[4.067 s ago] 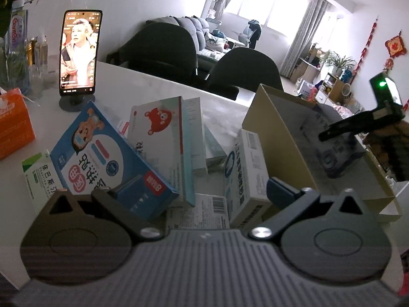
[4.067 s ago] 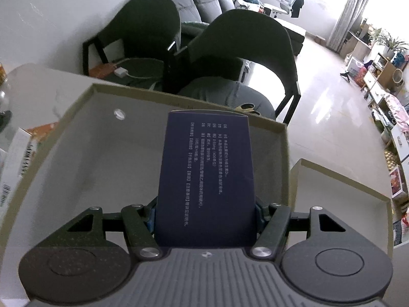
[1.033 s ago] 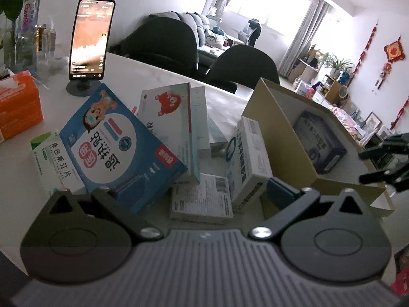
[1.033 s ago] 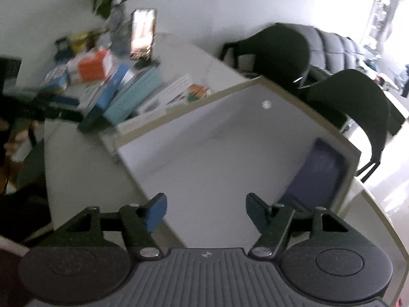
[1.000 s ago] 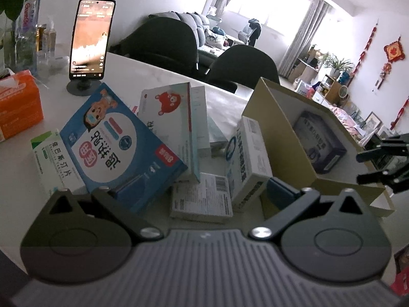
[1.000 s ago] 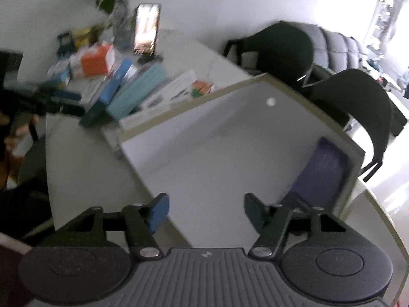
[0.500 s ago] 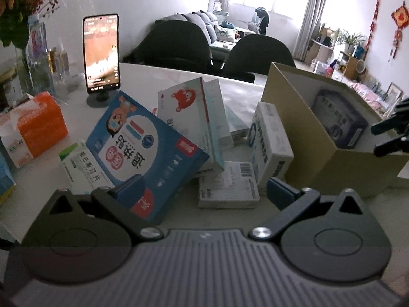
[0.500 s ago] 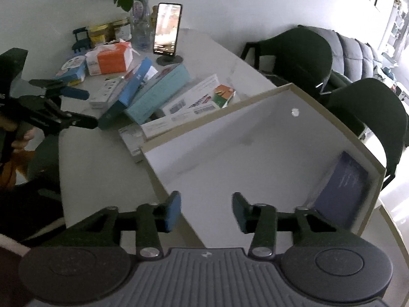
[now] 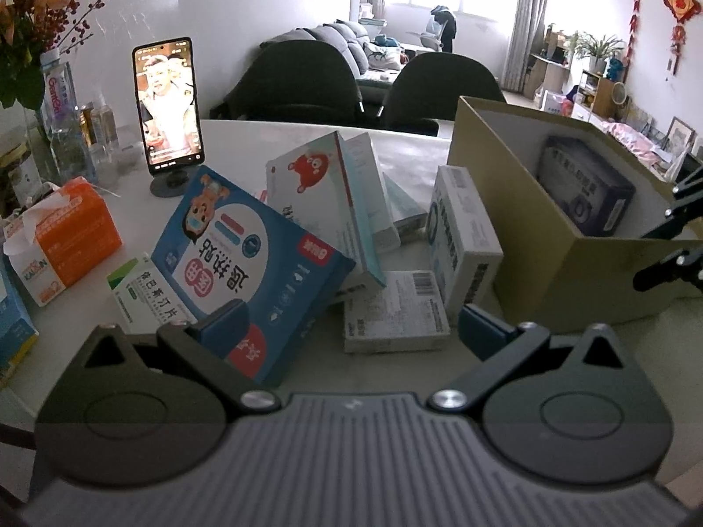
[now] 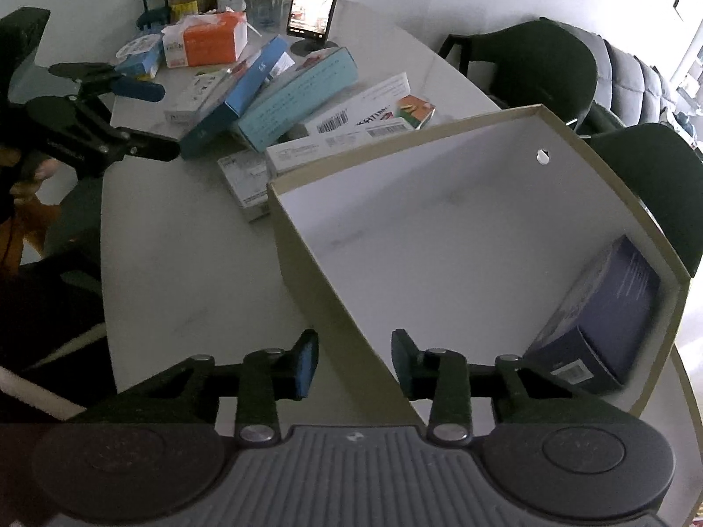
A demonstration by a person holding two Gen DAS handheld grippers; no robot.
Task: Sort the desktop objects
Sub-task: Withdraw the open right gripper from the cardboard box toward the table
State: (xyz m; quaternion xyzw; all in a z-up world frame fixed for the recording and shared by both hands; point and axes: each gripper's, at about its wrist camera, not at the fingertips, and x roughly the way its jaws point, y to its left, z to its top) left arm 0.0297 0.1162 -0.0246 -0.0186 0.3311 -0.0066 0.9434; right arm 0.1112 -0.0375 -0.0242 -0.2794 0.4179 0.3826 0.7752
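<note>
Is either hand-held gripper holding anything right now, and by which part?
Nothing is held. The left hand-held gripper is open above the boxes. The right hand-held gripper has just been closing, straddling the cardboard box wall without gripping it.

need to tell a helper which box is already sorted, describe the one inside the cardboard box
Find the open tan cardboard box at the table's edge, right of the pile of medicine boxes. The dark navy box leans in its far corner, the only item inside and the only dark one.

The cardboard box [image 9: 518,237] sat at the right end of the table [image 10: 175,241], with one carton [image 10: 606,320] inside against its far wall. The pile of medicine boxes [image 9: 307,237] lay just left of it (some leaning on each other), phone stand [image 9: 169,110] behind, tissue pack [image 9: 61,237] further left.
</note>
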